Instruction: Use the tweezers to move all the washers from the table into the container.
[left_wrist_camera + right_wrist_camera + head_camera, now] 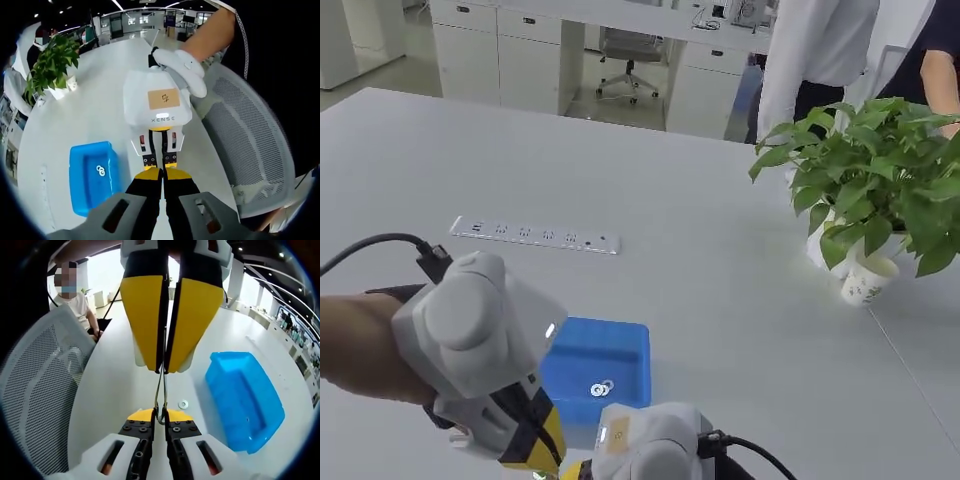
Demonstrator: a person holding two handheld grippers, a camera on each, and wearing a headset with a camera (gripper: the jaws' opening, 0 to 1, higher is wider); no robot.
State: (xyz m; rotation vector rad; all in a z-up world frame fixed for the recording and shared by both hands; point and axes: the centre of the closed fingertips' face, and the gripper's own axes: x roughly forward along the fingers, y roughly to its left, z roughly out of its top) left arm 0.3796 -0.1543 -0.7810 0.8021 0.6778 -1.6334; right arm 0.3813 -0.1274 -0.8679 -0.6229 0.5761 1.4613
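Right now the left gripper [163,176] and right gripper [160,416] both clamp one pair of tweezers [161,390]. Two washers [101,171] lie inside the blue container [245,405]; one washer [183,403] lies near it on the desk [115,405].

Container [620,345] near corner hidden behind left gripper [545,452]; tweezers [159,390] ends hidden between jaws.
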